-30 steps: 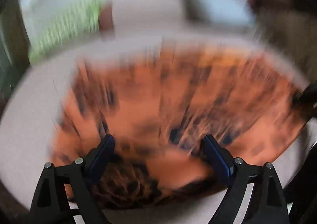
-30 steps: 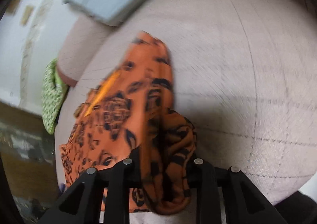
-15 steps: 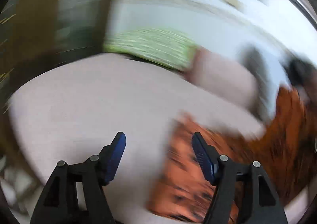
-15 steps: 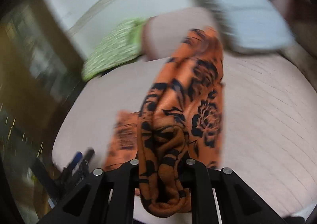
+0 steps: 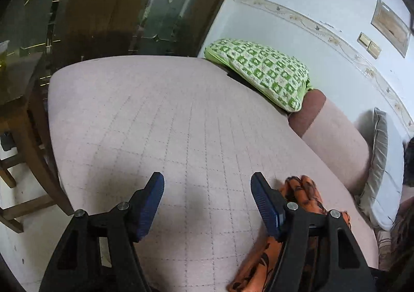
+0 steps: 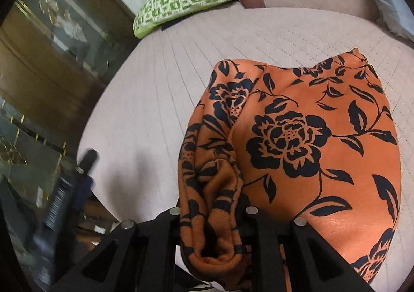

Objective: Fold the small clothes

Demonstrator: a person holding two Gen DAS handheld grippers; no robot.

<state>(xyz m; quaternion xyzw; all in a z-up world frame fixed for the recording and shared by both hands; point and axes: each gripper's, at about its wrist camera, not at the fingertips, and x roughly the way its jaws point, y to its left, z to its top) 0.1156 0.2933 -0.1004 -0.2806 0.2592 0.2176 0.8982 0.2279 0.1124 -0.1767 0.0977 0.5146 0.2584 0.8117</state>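
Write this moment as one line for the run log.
left gripper: open, empty | right gripper: shut on orange floral cloth | cloth drapes onto pink quilt

We found no text, label, brand, number or sign that could be read in either view. The framed plaque on the wall (image 5: 390, 26) was too small and tilted for us to make out, and the green checked cushion (image 5: 261, 72) carried only printed patterns, no letters.
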